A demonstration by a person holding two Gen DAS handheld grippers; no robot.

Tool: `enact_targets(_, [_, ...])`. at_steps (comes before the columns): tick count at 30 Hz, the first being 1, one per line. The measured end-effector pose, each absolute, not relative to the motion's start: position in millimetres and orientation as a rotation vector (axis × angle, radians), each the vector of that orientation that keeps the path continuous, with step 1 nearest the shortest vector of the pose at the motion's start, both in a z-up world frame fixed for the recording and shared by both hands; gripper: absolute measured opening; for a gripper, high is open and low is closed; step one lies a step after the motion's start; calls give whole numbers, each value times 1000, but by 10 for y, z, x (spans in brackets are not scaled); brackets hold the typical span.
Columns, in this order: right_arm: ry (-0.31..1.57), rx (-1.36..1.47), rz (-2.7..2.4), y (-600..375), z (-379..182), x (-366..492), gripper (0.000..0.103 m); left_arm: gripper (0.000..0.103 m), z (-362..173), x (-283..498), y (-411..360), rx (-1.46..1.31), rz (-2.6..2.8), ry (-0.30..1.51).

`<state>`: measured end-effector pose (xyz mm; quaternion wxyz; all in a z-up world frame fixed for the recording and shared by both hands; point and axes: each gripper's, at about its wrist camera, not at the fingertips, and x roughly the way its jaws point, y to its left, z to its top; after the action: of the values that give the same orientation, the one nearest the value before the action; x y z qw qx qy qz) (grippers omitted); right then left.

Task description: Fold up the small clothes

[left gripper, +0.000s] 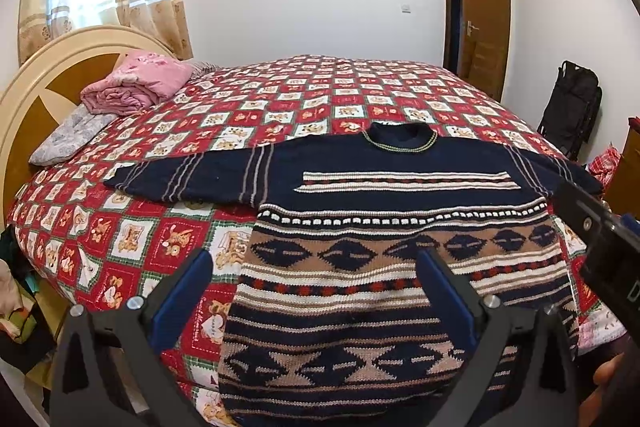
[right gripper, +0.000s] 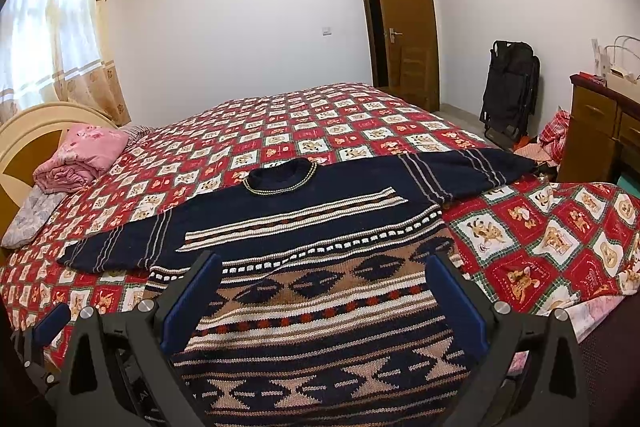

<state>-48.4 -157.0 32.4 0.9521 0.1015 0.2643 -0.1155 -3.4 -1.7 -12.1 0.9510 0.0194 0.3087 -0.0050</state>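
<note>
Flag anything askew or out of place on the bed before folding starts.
Nothing is damaged or spilled. The sweater lies flat, sleeves spread, hem at the near edge. Only the bedspread stands out, rumpled at the near right corner.

Thick knitted wool in the sweater (left gripper: 360,267), coarse and ribbed, matt, spread under both sets of tongs. Smooth printed cotton on the bedspread (left gripper: 132,239) to either side of them. Matt black plastic on the left gripper (left gripper: 316,291) and right gripper (right gripper: 326,293), with smooth blue pads (left gripper: 448,291) and shiny metal screws (left gripper: 491,300). Far ahead, soft pink quilted cloth in the folded blanket (left gripper: 136,83), glossy cream and brown wood on the headboard (left gripper: 48,75), varnished wood on the door (right gripper: 404,23), thin sheer fabric in the curtain (right gripper: 60,27).
</note>
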Motion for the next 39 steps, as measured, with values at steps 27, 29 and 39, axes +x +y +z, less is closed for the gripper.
enact_targets(27, [552,212,-231,-1569,296,-473,102,103,-109,-32,-47,80,15,623])
enact_targets(29, [552,211,-231,-1569,295,-476,102,103,-109,-31,-46,76,14,623])
enact_targets(39, [553,213,-232,-1570,287,-475,102,103,-125,-18,-40,57,11,632])
